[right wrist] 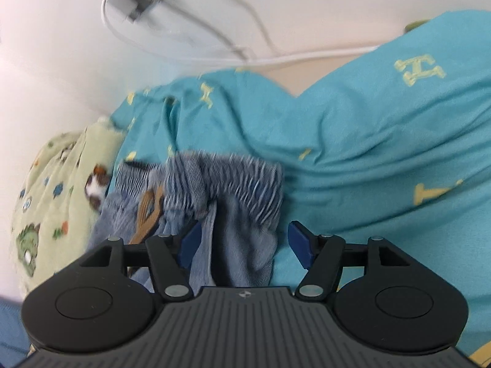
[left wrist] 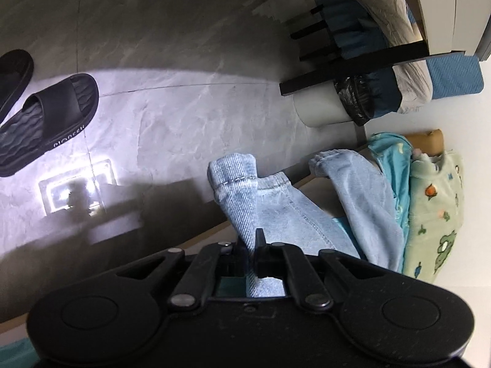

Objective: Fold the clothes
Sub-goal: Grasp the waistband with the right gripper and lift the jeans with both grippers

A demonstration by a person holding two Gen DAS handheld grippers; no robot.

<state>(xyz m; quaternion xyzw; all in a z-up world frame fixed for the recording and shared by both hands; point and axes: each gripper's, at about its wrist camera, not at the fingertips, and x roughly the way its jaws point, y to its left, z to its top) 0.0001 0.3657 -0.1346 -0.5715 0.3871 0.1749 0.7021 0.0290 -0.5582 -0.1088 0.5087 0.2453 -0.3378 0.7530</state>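
With the left gripper (left wrist: 257,247) clenched on a jeans (left wrist: 276,202) leg, the spread right gripper (right wrist: 244,242) should centre the elastic waistband (right wrist: 227,178) between its jaws before pinching.

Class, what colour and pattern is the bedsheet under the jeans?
Teal bedsheet with pale yellow H motifs, clearest in the right wrist view.
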